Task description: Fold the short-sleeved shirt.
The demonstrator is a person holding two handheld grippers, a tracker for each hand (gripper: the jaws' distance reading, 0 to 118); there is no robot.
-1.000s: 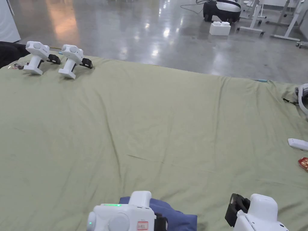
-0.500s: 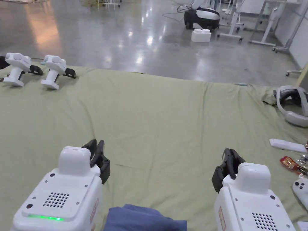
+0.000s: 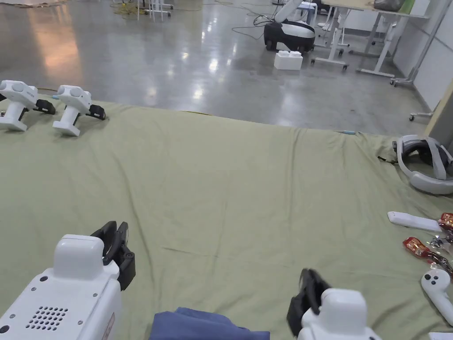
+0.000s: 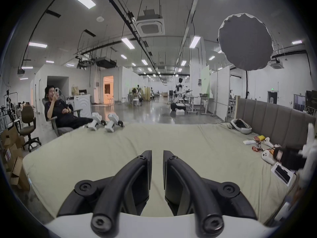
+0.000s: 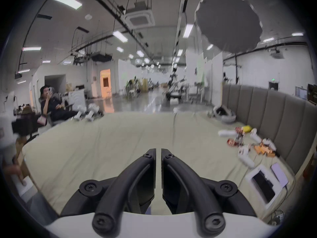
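A wide green sheet lies before you. The blue shirt sits bunched at its near edge. Left gripper and right gripper hover narrowly parted, empty; blind grabs may snag sheet.

Evenly bright indoor light from long ceiling lamps. White glare patches and a warm orange reflection on the polished floor. Soft, faint shadows in the creases of the green sheet. Head view sharp. Both gripper views round and bulging, straight lines bent, black at the corners. Right gripper view smeared with motion blur; left gripper view crisp except its right edge.
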